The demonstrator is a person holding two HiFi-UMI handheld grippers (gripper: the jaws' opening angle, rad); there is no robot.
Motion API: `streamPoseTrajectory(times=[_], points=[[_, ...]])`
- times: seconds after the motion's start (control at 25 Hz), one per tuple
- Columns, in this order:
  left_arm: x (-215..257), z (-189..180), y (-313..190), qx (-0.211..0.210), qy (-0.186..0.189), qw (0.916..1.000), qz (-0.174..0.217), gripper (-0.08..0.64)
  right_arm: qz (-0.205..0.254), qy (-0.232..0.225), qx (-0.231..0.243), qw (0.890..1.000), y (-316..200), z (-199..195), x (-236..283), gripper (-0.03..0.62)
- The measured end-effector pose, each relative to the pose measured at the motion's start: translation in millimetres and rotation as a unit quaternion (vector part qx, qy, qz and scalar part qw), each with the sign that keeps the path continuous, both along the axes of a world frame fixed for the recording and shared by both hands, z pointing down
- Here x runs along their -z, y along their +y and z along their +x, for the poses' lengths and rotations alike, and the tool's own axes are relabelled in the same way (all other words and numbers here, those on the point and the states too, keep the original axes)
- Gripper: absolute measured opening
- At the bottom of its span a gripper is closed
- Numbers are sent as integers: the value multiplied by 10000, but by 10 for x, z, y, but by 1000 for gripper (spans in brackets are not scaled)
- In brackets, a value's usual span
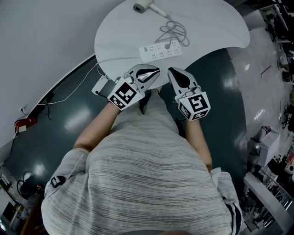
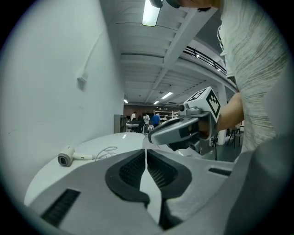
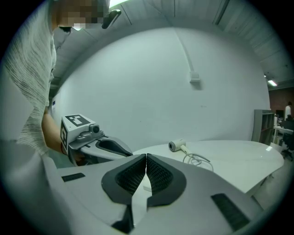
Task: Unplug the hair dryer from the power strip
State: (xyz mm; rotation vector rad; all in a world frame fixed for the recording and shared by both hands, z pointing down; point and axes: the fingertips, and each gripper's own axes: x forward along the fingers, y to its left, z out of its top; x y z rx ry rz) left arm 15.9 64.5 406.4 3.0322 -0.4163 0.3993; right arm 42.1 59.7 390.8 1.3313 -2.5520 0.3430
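A white hair dryer (image 1: 142,6) lies at the far edge of the round white table (image 1: 119,27), its cord (image 1: 173,31) coiled beside it and running to a plug (image 1: 167,45) in the white power strip (image 1: 160,50). Both grippers hover at the table's near edge, short of the strip. My left gripper (image 1: 155,72) is shut with nothing in it, and so is my right gripper (image 1: 171,71). In the left gripper view the hair dryer (image 2: 65,159) lies far left and the right gripper (image 2: 183,131) crosses ahead. In the right gripper view the hair dryer (image 3: 177,145) and cord (image 3: 196,159) lie beyond the shut jaws.
The strip's own thin white lead (image 1: 73,94) trails off the table across the dark floor to the left, past a small white box (image 1: 99,85). A white wall stands behind the table. Cluttered shelves (image 1: 271,160) line the right side.
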Motion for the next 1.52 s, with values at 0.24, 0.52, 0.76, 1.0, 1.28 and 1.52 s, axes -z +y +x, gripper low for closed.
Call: streamPoseTrajectory(times=[0.24,0.52,0.76,1.0,1.28,1.52], points=[[-309,145,-301,-14,-625,9980,30,51,-347,17,124,9993,-385,138,-214,26],[-814,292,-637,29,-1628,9867,11,263,-893,389,325,9947,-770,283,-613,29],[-1154,425,-864,62,-2111,9773,-143,310,-1345,575,513,9879,-1026,383,-919,117],[-1480,515,-1022,91,-2612,9648,-305,367,-1597,926,608,9809,-1188,432,-1205,140],[-1733,554,-1160,64,-3175,9480,-199,422,-1815,1497,796,9687,-1316,409,-1529,141],[-1773,586,-1209,-33,-3200,9469,-310,442,-1969,1863,950,9579,-1321,369,-1701,140]])
